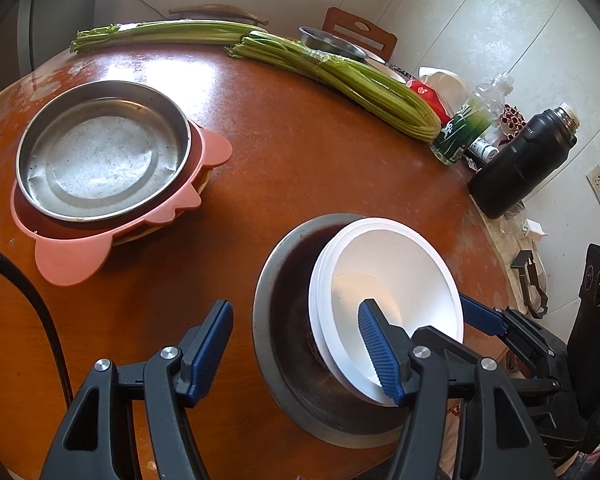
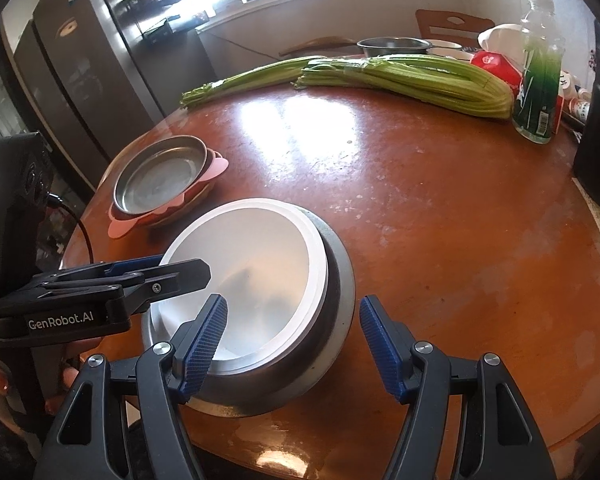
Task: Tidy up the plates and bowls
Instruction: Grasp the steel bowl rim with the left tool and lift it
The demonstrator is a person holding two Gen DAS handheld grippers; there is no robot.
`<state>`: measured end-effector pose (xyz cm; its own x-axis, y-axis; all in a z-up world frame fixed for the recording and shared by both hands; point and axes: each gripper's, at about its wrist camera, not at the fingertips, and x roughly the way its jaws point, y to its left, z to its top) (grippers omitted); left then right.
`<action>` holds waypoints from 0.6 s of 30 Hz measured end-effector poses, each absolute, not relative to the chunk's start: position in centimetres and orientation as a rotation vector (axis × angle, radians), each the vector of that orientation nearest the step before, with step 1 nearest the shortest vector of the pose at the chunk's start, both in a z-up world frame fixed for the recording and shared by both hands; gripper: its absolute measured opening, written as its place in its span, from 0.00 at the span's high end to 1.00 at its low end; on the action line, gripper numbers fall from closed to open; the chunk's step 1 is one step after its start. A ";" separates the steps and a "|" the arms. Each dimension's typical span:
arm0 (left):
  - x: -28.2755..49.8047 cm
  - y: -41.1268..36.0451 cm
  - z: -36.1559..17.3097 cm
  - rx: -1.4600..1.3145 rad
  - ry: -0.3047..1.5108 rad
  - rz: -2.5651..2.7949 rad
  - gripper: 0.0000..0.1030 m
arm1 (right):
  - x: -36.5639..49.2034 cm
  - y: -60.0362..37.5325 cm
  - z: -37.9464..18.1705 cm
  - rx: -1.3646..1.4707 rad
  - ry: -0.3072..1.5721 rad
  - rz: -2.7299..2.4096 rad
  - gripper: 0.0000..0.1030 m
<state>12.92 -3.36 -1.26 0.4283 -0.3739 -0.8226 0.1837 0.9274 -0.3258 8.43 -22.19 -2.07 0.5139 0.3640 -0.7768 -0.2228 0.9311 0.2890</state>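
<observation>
**White bowls tilted inside the steel bowl, both grippers at their rims**

The stack of white ceramic bowls (image 1: 392, 300) sits tilted inside a wide, shallow grey steel bowl (image 1: 284, 320) near the front edge of the round, glossy brown wooden table (image 1: 300, 152).

The left gripper (image 1: 296, 344) points steeply down with its jaws partly apart. One blue ribbed finger (image 1: 376, 352) lies inside the white bowls; the other hangs over bare table outside the steel bowl, so the rims of both sit between the fingers. Whether the inner pad actually presses on the white surface is hard to tell; nothing looks clamped.

The right gripper (image 2: 292, 344) comes in from the opposite side, also angled down, jaws partly apart. Its left finger (image 2: 204, 344) overlaps the white bowls' near rim, while its other finger stands clear over the table, beyond the steel bowl's outer wall. No squeeze shows.

Ahead and left of the left gripper, well apart from it, a dented round steel plate (image 1: 104, 152) rests on a pink plastic plate with ear-shaped tabs (image 1: 68, 256), itself stacked on something yellowish. Between that stack and the steel bowl the tabletop is open. Farther ahead, two bundles of green celery stalks (image 1: 340, 76) line the far edge. Ahead to the right of the left gripper, a clear plastic bottle (image 1: 472, 120) and a black flask (image 1: 520, 160) crowd the table's rim.
</observation>
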 end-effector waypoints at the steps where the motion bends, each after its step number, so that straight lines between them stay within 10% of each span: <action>1: 12.9 -3.3 -1.4 -0.199 1.075 -0.350 0.37 | 8.5 -22.2 -2.2 0.161 0.974 0.356 0.32; 18: 13.8 -3.9 -2.9 -0.214 1.116 -0.371 0.37 | 9.0 -21.7 -3.3 0.200 1.013 0.399 0.32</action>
<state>13.76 -3.90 -2.93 0.3872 -0.3950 -0.8331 0.1830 0.9185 -0.3505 9.01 -21.72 -3.34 0.4651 0.4135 -0.7827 -0.2311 0.9103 0.3435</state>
